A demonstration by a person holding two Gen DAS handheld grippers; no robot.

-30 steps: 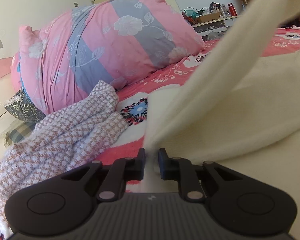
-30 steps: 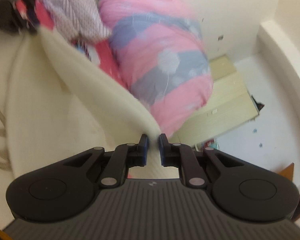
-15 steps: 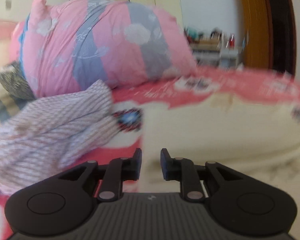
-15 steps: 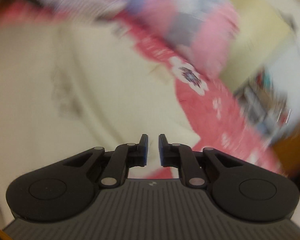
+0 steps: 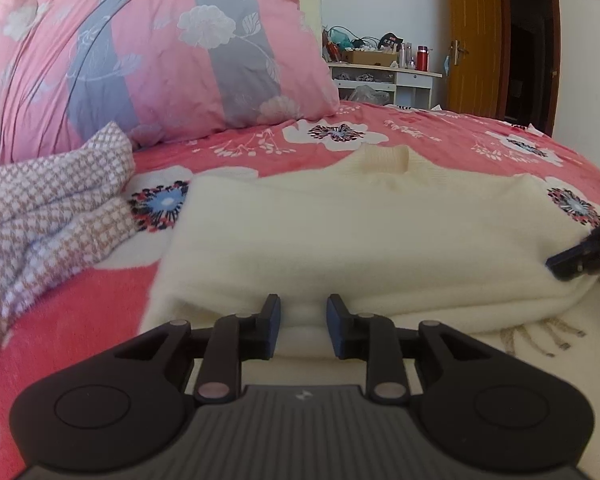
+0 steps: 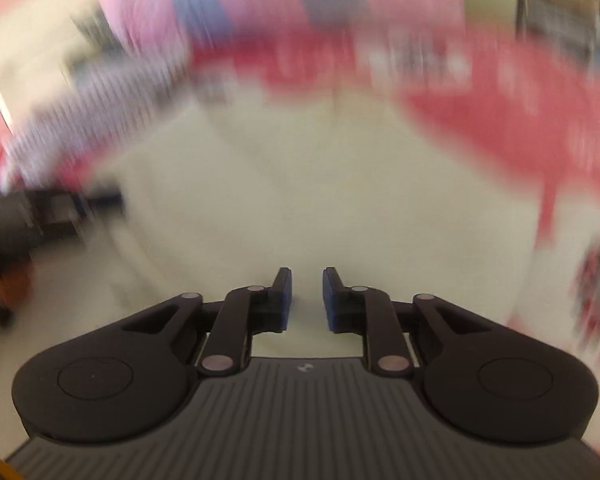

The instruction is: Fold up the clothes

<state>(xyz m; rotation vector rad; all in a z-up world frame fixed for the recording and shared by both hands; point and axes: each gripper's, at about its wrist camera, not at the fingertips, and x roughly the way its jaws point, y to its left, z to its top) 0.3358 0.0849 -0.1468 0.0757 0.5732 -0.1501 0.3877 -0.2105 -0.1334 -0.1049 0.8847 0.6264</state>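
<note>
Sweater point(image 5: 360, 232), cream and knitted, lies across the middle of the bed point(image 5: 440, 132) with its collar toward the far edge and its lower part doubled up, so a soft fold edge faces the near edge of the bed. The step in hand looks like letting go after that fold, and doing it well would mean parting the pads fully and drawing each tool straight back along the fold line, so no knit catches and the layers stay square; smoothing the bulge near the fold before the next crease would help too. The left gripper point(image 5: 303, 320) sits at the fold's near edge with its jaws opening, a modest gap between them, a hump of cream knit lying in that gap but apparently no longer pinched. The right gripper point(image 6: 307, 300) is also opening, its gap narrower, over cream fabric; that view is too blurred to say whether the pads touch it. A checked garment point(image 5: 52, 208) lies crumpled toward the left edge, a striped floral quilt point(image 5: 160, 52) bundled behind it.
</note>
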